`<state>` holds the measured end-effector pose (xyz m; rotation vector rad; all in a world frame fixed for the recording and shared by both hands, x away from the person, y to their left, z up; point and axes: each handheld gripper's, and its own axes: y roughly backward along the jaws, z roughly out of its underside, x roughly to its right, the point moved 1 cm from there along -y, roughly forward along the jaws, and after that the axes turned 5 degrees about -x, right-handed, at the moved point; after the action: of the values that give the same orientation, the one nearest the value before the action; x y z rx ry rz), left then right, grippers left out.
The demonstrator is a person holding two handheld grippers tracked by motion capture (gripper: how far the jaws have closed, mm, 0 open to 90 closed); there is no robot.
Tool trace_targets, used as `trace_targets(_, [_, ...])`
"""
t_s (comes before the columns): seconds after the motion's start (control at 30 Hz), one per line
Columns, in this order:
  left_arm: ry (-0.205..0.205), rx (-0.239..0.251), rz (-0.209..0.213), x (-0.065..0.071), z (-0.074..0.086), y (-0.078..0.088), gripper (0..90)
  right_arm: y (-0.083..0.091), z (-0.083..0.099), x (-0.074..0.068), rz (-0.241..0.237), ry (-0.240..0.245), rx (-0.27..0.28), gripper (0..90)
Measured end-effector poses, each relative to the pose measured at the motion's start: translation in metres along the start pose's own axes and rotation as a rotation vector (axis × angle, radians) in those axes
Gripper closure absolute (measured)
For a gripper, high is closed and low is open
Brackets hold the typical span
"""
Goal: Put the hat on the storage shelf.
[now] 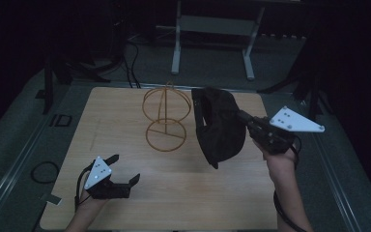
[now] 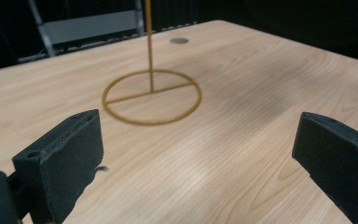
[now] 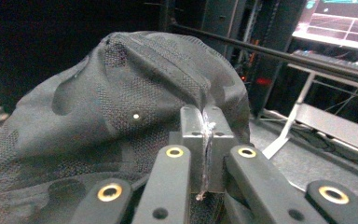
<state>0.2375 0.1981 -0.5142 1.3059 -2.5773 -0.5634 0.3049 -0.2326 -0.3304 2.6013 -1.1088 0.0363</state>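
Observation:
A black mesh cap (image 1: 220,126) hangs in the air above the right half of the wooden table (image 1: 125,203), just right of a yellow wire stand (image 1: 165,118). My right gripper (image 1: 244,121) is shut on the cap's edge; in the right gripper view the jaws are pressed together with the cap's fabric (image 3: 121,107) bulging in front of them. The stand has a round base ring (image 2: 151,95) and an upright rod topped by a wire globe. My left gripper (image 1: 125,169) rests low near the table's front left, open, with nothing between its fingers (image 2: 60,158), facing the stand's base.
A metal frame with white legs (image 1: 212,38) stands on the floor behind the table. Cables lie on the floor at the left (image 1: 43,171). A lit monitor (image 3: 340,23) shows at the upper right of the right gripper view.

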Motion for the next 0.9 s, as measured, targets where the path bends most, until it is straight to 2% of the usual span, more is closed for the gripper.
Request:
trace_targets(0.07, [0.005, -0.002, -0.009, 0.0, 0.007, -0.002, 2.6, -0.01, -0.011, 0.003, 0.026, 0.008, 0.001, 89.3])
trace_targets(0.1, [-0.008, -0.016, -0.026, 0.001, 0.012, -0.004, 2.6, -0.014, -0.015, 0.004, 0.038, 0.015, -0.003, 89.3])
trace_targets(0.2, [-0.017, -0.02, -0.031, 0.003, 0.017, -0.005, 2.6, -0.021, -0.022, 0.006, 0.049, 0.017, 0.0, 89.2])
trace_targets(0.23, [-0.015, -0.029, -0.034, 0.003, 0.02, -0.007, 2.6, -0.028, -0.028, 0.008, 0.057, 0.021, -0.003, 89.2])
trace_targets(0.27, [-0.015, -0.029, -0.034, 0.003, 0.02, -0.007, 2.6, -0.028, -0.028, 0.008, 0.057, 0.021, -0.003, 89.2])
trace_targets(0.37, [0.003, -0.018, -0.034, 0.003, 0.026, -0.008, 2.6, -0.044, -0.041, 0.01, 0.069, 0.027, -0.003, 89.2])
trace_targets(0.4, [0.003, -0.018, -0.034, 0.003, 0.026, -0.008, 2.6, -0.044, -0.041, 0.01, 0.069, 0.027, -0.003, 89.2])
trace_targets(0.43, [0.007, -0.014, -0.03, 0.004, 0.027, -0.007, 2.6, -0.052, -0.046, 0.01, 0.061, 0.029, 0.0, 89.2])
trace_targets(0.57, [0.012, -0.011, -0.029, 0.003, 0.029, -0.005, 2.6, -0.064, -0.053, 0.01, 0.044, 0.017, 0.002, 89.2])
trace_targets(0.6, [0.013, -0.01, -0.031, 0.003, 0.029, -0.005, 2.6, -0.069, -0.055, 0.008, 0.042, 0.013, -0.003, 89.2])
trace_targets(0.63, [0.018, -0.003, -0.028, 0.002, 0.029, -0.005, 2.6, -0.077, -0.058, 0.005, 0.02, 0.013, -0.005, 89.2])
trace_targets(0.73, [0.017, 0.002, -0.036, 0.001, 0.029, -0.004, 2.6, -0.084, -0.059, 0.001, 0.01, 0.019, -0.014, 89.2])
trace_targets(0.77, [0.021, 0.007, -0.04, 0.0, 0.029, -0.003, 2.6, -0.092, -0.06, -0.005, 0.001, 0.031, -0.031, 89.2])
trace_targets(0.9, [0.01, 0.0, -0.047, 0.0, 0.031, -0.004, 2.6, -0.105, -0.059, -0.014, -0.019, 0.04, -0.06, 89.2])
